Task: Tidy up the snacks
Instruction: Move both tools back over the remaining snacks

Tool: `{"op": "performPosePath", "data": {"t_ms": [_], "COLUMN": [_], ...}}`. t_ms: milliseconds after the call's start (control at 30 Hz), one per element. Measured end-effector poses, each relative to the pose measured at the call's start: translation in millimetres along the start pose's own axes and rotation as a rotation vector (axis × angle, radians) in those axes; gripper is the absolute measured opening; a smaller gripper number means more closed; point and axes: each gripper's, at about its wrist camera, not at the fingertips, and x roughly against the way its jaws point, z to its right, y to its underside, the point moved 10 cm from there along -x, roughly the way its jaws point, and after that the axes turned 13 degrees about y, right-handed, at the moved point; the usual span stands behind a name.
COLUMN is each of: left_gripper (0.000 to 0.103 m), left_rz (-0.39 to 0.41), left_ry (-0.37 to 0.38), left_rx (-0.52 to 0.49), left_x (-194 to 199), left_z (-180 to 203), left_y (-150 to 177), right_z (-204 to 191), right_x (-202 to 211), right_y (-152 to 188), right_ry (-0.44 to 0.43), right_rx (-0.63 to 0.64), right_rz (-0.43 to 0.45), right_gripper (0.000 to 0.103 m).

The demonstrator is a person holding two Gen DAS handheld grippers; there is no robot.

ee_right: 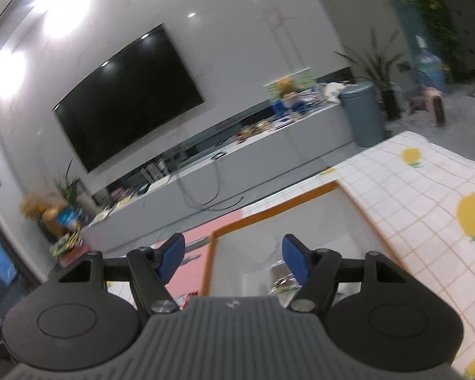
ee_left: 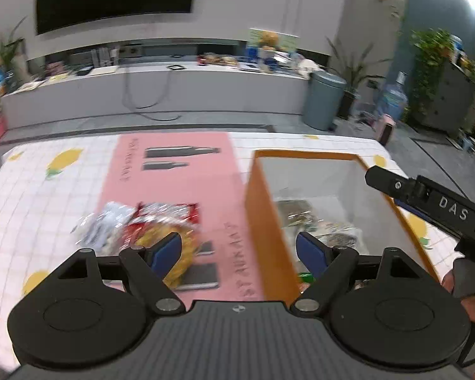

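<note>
Orange box (ee_left: 262, 221); pink mat (ee_left: 174, 177); white lemon-print grid tablecloth (ee_left: 47, 190).

Left gripper (ee_left: 240, 255) and right gripper (ee_right: 232, 258) both gape empty, angled downward

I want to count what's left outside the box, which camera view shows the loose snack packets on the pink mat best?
The left wrist view. The snack packets lie there on the pink mat, beside the orange box, blurred but mostly unobstructed. The right wrist view shows only a sliver of them behind its own gripper.
</note>
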Motion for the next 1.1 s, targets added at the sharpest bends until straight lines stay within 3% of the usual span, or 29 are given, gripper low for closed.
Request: {"op": "performPosePath", "data": {"t_ms": [133, 267, 400, 533, 667, 867, 967, 1100], "left_gripper": [0.096, 0.096, 0.094, 0.094, 0.094, 0.094, 0.094, 0.094], "left_rz": [0.044, 0.104, -0.008, 0.0, -0.01, 0.0, 0.001, 0.036], "left_ry": [-0.033, -0.031, -0.047, -0.034, -0.084, -0.086, -0.084, -0.142], "left_rx": [0.056, 0.183, 0.25, 0.296, 0.306, 0.39, 0.341, 0.308], "left_x": [16, 24, 11, 18, 25, 35, 37, 40], "left_z": [-28, -66, -101, -127, -155, -181, -188, -205], "left_y": [19, 56, 79, 87, 97, 99, 87, 71], "right_z": [-22, -37, -56, -76, -97, -123, -129, -144], "right_x": [-1, -3, -2, -3, -10, -30, -41, -55], "right_y": [14, 24, 32, 44, 63, 96, 112, 131], "right_ry": [-0.023, -0.073, -0.132, -0.166, -0.187, -0.169, -0.154, -0.147], "right_rx": [0.072, 0.103, 0.141, 0.199, 0.237, 0.317, 0.301, 0.294], "right_rz": [-0.012, -0.025, -0.026, -0.021, -0.056, -0.105, -0.151, -0.195], "right_gripper": [0.068, 0.069, 0.07, 0.07, 0.07, 0.07, 0.07, 0.074]}}
